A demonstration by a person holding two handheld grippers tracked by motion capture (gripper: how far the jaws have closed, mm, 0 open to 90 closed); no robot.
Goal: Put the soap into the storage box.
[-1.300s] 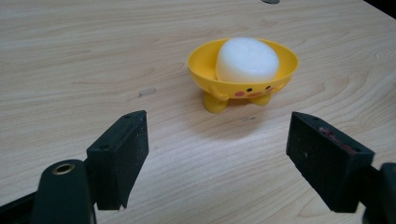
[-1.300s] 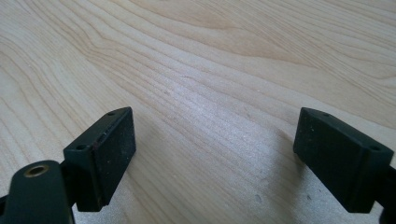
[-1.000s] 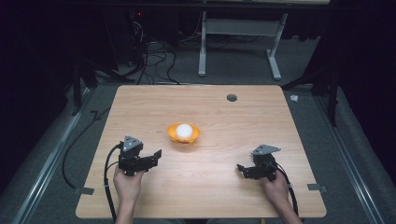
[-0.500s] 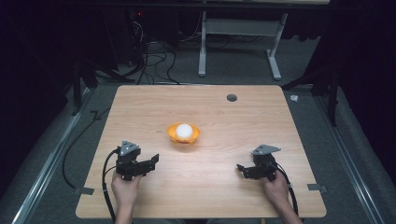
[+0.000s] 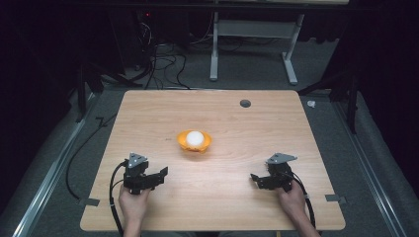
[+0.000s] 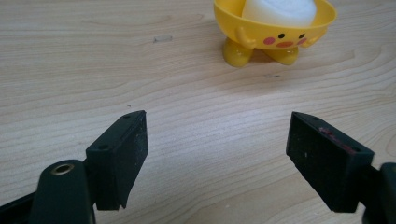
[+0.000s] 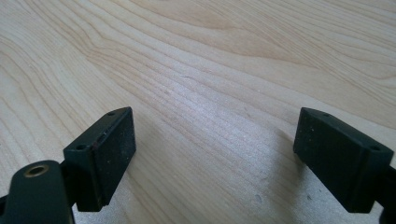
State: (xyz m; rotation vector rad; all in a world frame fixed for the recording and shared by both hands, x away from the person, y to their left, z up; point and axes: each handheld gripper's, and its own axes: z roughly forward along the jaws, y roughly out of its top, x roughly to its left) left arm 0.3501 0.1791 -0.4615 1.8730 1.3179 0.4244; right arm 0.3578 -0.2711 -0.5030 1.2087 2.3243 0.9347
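Near the middle of the pale wooden tabletop (image 5: 148,118): a small yellow plastic chick-shaped cup (image 5: 194,141) with stubby feet, black dot eyes, pink cheeks and an orange beak, cradling a white rounded ball (image 5: 195,138). No brand, label or legible writing anywhere on the cup; only the painted face, seen in the left gripper view (image 6: 275,29).

Left hand-held gripper (image 5: 160,174) low at the near left of the tabletop, released, jaws spread wide with nothing between them, aimed toward the cup yet well apart from it. In its own view (image 6: 217,158), cup ahead and slightly to the right, beyond the jaw tips.

Right hand-held gripper (image 5: 256,178) at the near right, likewise released and empty, pointing leftward across the tabletop; bare wood grain between its jaws in its own view (image 7: 215,154).

Small dark round hole (image 5: 245,103) in the tabletop near the far edge.
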